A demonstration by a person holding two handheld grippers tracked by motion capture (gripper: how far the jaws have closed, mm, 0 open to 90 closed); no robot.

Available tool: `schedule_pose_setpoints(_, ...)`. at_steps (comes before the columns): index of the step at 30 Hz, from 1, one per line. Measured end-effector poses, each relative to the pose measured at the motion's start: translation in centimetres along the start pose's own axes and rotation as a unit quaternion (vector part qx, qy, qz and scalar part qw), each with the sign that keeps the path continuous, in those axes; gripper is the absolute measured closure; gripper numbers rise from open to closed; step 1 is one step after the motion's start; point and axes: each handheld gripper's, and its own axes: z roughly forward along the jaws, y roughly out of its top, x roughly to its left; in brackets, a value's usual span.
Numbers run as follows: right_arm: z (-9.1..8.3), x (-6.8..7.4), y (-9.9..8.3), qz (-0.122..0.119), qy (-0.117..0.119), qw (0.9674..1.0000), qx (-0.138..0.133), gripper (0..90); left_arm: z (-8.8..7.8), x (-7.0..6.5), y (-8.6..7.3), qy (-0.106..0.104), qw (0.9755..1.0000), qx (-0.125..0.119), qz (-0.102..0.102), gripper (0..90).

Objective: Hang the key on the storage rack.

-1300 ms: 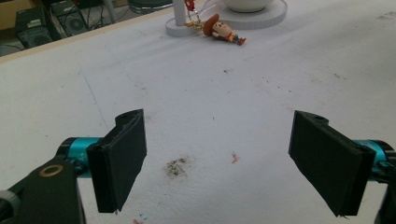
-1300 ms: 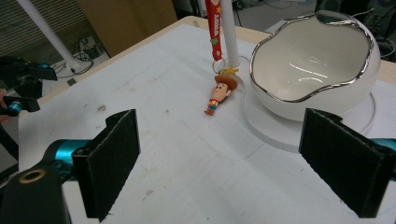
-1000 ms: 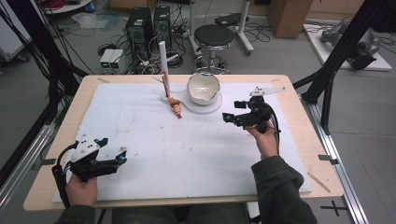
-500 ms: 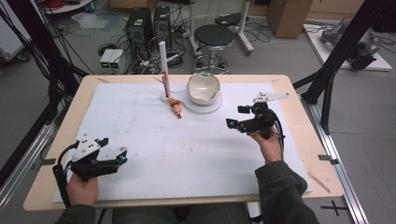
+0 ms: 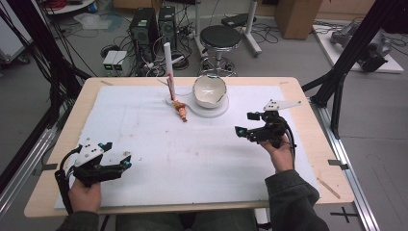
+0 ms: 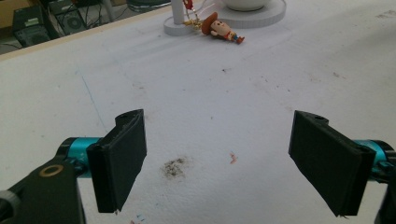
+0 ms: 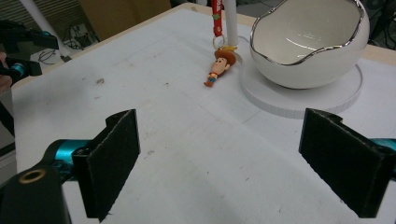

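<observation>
A small cowboy toy lies on the white mat, hung by a red lanyard from a white upright post. Beside it a white egg-shaped bowl with a silver rim sits on a round white disc. My right gripper hovers open to the right of the bowl, pointing left; in its own view the right gripper faces the toy and bowl, nothing between the jaws. My left gripper rests open at the near left, and the left gripper looks toward the far toy.
The white mat covers most of the wooden table. Black frame struts rise at the table's right and left. A stool and computer towers stand on the floor beyond the far edge.
My right gripper has drifted a little to the right and toward the near edge, away from the bowl. The left gripper has stayed put.
</observation>
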Motion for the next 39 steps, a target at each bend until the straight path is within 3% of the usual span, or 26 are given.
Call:
schedule_pose_setpoints(22, -1.8, -0.1, -2.5, 0.015, -0.013, 0.9998, 0.006, 11.8, 0.2, 0.0, 0.0, -0.002, 1.0, 0.001, 0.001, 19.6)
schedule_pose_setpoints(39, -2.5, 0.2, -4.4, 0.012, -0.02, 0.9997, 0.012, 11.8, 0.3, -0.1, 0.0, -0.004, 1.0, 0.004, 0.002, 19.6)
